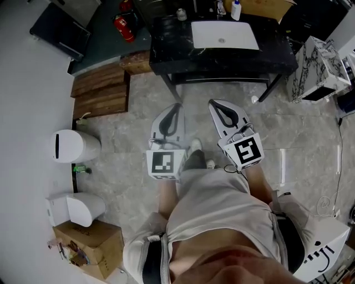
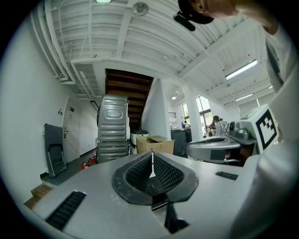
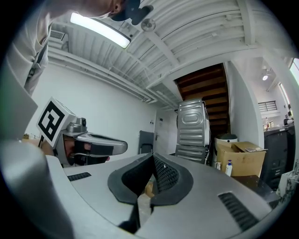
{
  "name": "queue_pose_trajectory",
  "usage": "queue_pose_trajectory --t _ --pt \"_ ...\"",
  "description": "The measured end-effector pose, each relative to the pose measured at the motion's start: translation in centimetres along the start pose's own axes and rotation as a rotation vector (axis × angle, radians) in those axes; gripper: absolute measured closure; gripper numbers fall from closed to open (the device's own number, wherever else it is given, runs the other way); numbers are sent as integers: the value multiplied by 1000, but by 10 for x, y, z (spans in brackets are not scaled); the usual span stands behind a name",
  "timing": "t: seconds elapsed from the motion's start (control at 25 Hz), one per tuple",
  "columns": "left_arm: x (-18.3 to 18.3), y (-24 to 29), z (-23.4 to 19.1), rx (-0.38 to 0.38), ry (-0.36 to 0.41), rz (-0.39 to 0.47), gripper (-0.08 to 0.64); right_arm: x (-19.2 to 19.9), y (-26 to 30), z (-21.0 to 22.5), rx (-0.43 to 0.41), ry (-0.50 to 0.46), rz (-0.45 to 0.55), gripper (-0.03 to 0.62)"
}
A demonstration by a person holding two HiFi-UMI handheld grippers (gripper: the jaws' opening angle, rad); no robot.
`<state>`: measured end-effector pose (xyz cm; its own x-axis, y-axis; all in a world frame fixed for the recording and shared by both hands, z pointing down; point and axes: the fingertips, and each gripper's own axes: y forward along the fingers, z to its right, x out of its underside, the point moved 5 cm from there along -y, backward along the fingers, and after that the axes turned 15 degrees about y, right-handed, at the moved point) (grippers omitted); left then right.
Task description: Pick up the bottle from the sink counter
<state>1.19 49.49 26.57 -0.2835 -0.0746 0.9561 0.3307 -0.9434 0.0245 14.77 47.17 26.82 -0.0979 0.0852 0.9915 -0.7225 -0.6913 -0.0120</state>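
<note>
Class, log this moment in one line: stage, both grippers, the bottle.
stage: standing back from black marble sink counter | left gripper: shut, empty | right gripper: shut, empty | white bottle with blue cap: on counter, untouched

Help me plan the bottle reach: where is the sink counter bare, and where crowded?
Bare: the black counter left and right of the white basin, and along its front. Crowded: the back edge, where the bottle and a small container stand.

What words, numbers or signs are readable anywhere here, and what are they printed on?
No readable text anywhere.
Left cube, right cube: black-and-white squares only, no letters.
Bottle on the sink counter: label too small to read.
White object, bottom right of the head view: dark scribbled marks, unreadable.
</note>
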Motion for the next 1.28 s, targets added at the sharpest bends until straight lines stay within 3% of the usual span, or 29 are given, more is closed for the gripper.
queue_pose_trajectory --t 1.28 --pt "47 115 -115 96 -3 16 558 11 153 43 86 -18 -65 600"
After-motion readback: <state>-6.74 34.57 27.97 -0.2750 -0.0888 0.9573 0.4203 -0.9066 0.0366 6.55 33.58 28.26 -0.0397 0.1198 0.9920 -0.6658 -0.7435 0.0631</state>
